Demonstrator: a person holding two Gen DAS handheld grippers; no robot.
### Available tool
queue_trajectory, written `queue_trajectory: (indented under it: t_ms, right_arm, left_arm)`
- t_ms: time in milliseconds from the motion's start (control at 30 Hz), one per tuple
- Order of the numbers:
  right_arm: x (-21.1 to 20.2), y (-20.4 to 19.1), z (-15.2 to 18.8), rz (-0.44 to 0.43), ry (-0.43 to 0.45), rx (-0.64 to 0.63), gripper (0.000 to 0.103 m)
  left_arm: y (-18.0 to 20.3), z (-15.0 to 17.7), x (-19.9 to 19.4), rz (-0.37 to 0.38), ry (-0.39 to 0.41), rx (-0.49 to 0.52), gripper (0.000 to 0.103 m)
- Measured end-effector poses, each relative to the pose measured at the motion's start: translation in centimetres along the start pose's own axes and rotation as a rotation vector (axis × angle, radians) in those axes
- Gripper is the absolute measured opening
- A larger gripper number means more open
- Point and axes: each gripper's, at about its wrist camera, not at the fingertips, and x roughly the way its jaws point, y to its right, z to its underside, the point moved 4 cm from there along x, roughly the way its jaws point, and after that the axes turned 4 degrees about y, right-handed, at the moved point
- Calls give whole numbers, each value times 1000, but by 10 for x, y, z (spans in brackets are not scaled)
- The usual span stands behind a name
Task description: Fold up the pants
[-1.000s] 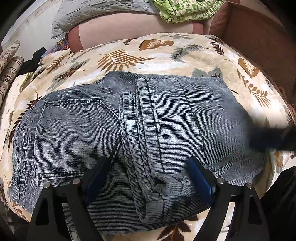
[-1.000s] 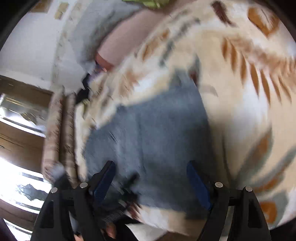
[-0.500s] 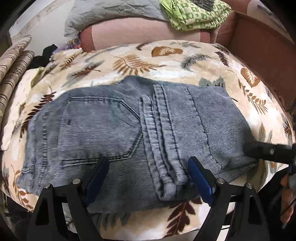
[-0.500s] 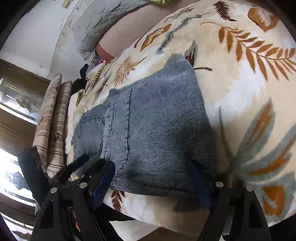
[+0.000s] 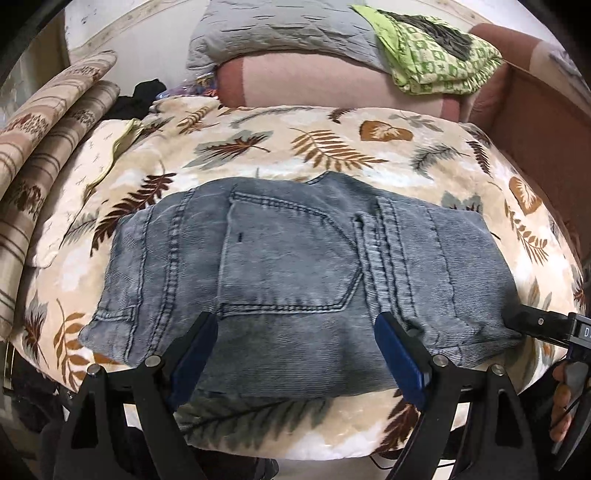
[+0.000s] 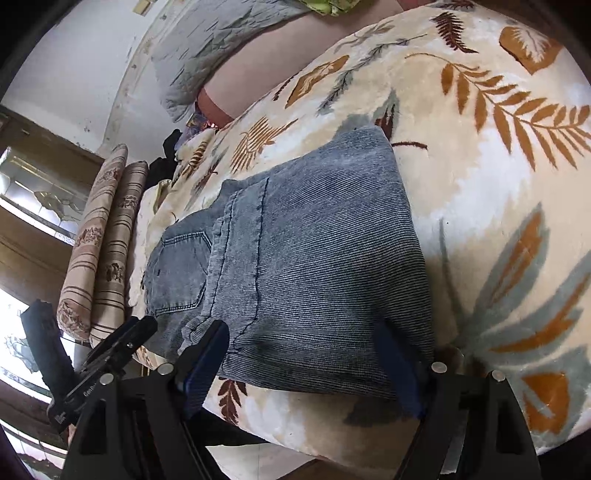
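Observation:
Grey-blue denim pants [image 5: 295,273] lie folded in a flat rectangle on a leaf-print blanket [image 5: 303,147], back pocket up. My left gripper [image 5: 295,354] is open and empty at the near edge of the pants. My right gripper [image 6: 303,354] is open and empty at the right end of the pants [image 6: 314,266]. The right gripper's body shows at the right edge of the left wrist view [image 5: 546,328]. The left gripper shows at the lower left of the right wrist view [image 6: 118,347].
A pink cushion [image 5: 325,79] with a grey quilt [image 5: 280,33] and a green patterned cloth [image 5: 439,62] lies behind the blanket. Striped rolled cushions [image 5: 40,147] lie at left. A brown board [image 5: 543,125] stands at right. The bed's front edge [image 5: 295,443] is just below the grippers.
Both grippers have drawn back from the pants, so more of the bed shows. The folded pants lie still and flat.

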Motion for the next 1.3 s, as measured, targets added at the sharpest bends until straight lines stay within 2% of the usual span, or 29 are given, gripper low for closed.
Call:
queue_trajectory:
  t_ms: [267, 367, 467, 567, 667, 700, 833, 900, 1033, 1100, 1133, 1167, 1233, 1267, 1300]
  right_arm:
    - [0, -3, 0, 29, -9, -6, 85]
    - [0, -8, -5, 77, -48, 6, 85]
    - [-7, -20, -12, 87, -38, -11, 85]
    - [-11, -42, -23, 79, -20, -57, 85]
    - [0, -64, -42, 97, -36, -120, 85]
    - [8, -76, -55, 112, -37, -152, 85]
    - [52, -124, -100, 97, -73, -270, 85]
    - [83, -142, -120, 148, -90, -330, 85]
    - [139, -150, -140, 198, -152, -355, 84]
    - [172, -149, -140, 235, -201, -387, 81]
    - [186, -147, -137, 247, -245, -392, 65]
    - [196, -144, -133, 255, -287, -397, 23]
    - [203, -153, -124, 311, -303, -500, 18]
    - [199, -160, -126, 329, -274, -531, 6]
    - [194, -164, -131, 355, -234, -551, 4]
  left_arm:
    - [-20, 8, -7, -1, -5, -42, 87]
    - [-34, 11, -8, 14, -4, -81, 87]
    - [-60, 20, -5, 15, -2, -165, 87]
    - [-95, 29, -2, 21, 15, -306, 87]
    - [-124, 31, 0, 13, 30, -425, 87]
    - [-129, 29, -1, 3, 41, -434, 87]
    - [-134, 14, 5, -58, 67, -375, 87]
    - [-134, 8, 14, -71, 60, -354, 87]
    - [-135, 16, 41, -87, -8, -328, 87]
    - [-130, 20, 48, -124, -11, -269, 87]
    - [-125, 20, 47, -146, -3, -238, 87]
    - [-122, 21, 47, -157, -3, -219, 87]
    - [-124, 23, 47, -146, 3, -211, 87]
    - [-125, 24, 46, -137, 8, -216, 87]
    - [-125, 25, 45, -132, 12, -214, 87]
